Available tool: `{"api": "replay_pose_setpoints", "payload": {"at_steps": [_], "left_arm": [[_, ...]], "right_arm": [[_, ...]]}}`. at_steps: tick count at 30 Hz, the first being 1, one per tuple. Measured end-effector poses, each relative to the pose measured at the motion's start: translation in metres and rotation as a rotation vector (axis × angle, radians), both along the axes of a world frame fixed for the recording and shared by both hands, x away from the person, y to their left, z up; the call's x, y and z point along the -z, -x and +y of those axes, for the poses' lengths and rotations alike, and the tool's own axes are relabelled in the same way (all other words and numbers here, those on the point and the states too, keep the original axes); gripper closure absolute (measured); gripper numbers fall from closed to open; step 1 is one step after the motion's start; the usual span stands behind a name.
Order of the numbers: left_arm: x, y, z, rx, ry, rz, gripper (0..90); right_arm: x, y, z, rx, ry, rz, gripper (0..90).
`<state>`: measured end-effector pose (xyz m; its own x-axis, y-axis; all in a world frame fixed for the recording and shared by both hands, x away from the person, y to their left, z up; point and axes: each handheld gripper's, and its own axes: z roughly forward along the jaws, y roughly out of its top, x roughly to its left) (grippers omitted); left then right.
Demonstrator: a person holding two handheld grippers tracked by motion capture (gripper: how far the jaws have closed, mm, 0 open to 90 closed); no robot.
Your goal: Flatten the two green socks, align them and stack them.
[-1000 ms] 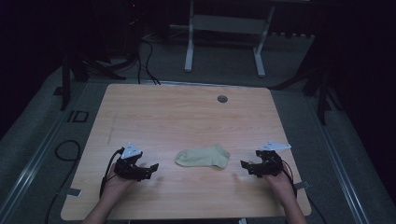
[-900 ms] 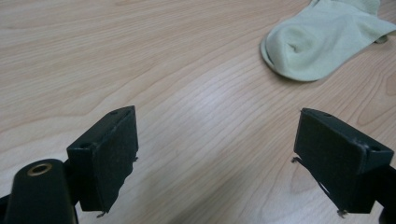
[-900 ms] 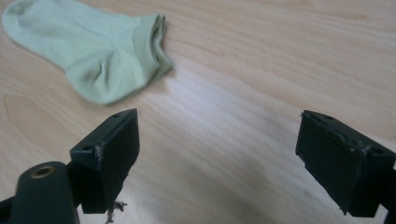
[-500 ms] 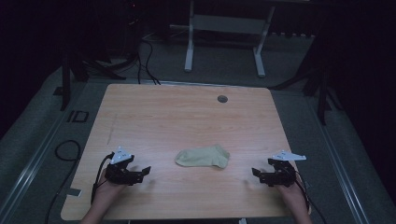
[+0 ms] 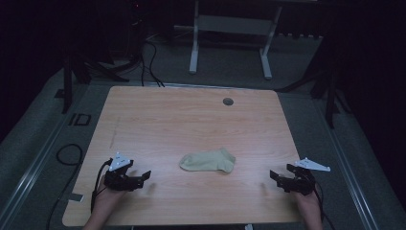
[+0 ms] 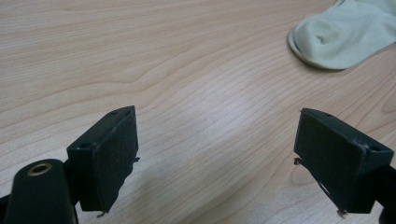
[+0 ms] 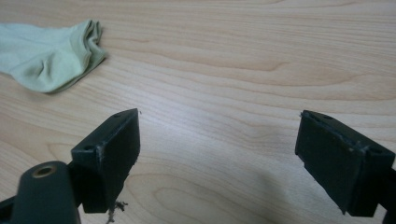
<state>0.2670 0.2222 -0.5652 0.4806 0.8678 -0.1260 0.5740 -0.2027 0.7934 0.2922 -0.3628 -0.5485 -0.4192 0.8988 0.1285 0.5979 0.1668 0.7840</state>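
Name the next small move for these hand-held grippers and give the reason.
Probably bring the left hand-held gripper in toward the pale green sock. Both it and the right hand-held gripper stand open, empty and apart from the sock lying flat on the wooden table.

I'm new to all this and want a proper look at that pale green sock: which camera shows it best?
The high view: the whole sock lies flat on the table, every edge visible. The left gripper view catches just one rounded end at its top right corner. The right gripper view shows the other end with layered edges, cut off at the left.
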Motion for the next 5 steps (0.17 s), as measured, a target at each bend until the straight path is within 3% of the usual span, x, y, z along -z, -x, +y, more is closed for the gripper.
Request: {"api": "replay_pose_setpoints", "payload": {"at_steps": [5], "left_arm": [[0.0005, 0.0002, -0.0004, 0.000, 0.009, -0.003, 14.0]], "right_arm": [[0.0018, -0.0002, 0.0005, 0.001, 0.008, 0.000, 14.0]]}}
